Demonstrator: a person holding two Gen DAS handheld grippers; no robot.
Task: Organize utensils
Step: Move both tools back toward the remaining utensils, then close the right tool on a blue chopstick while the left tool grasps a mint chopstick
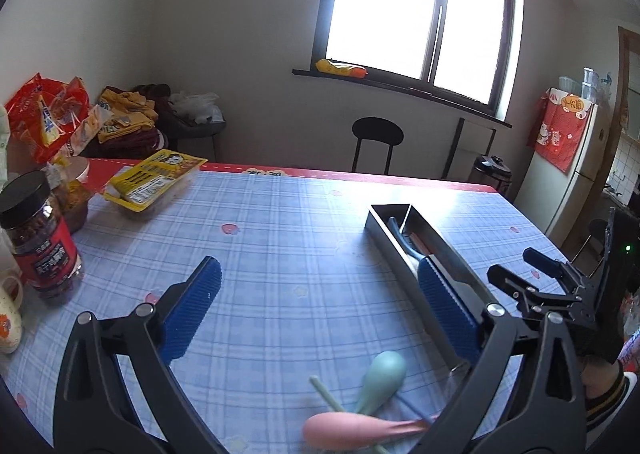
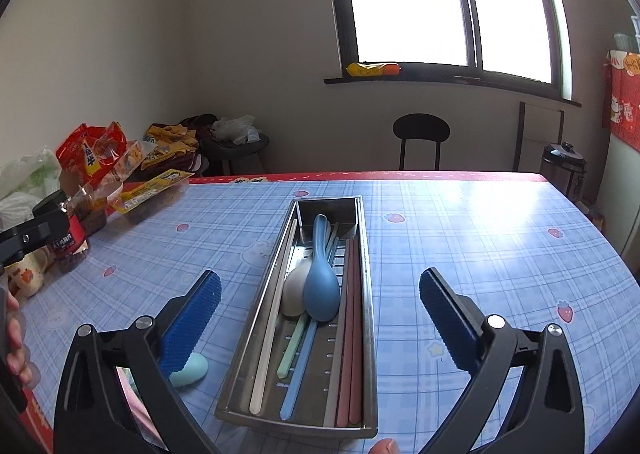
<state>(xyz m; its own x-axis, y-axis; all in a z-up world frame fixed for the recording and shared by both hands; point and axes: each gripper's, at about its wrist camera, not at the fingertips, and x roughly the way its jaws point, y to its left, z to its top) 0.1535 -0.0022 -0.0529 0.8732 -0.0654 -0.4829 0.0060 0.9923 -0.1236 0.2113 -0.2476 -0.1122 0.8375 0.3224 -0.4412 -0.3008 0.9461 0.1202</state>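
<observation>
Sorting is midway: steel tray (image 2: 366, 294) holds several utensils; pink spoon (image 1: 352, 430) and green spoon (image 1: 382, 376) lie near-left on tabletop (image 1: 280, 254). Both tongs, left (image 1: 320, 312) and right (image 2: 320, 318), gape empty; left should grab one.

The pink spoon (image 1: 360, 430) is blurred, its handle hidden behind the left gripper (image 1: 320, 314).

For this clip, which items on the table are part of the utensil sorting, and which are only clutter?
Part of the job:
- steel tray
- blue spoon and beige spoon in it
- chopsticks in it
- green spoon, pink spoon, outside the tray

Just lying about:
- jar
- yellow packet
- red snack bags
- mug
</observation>
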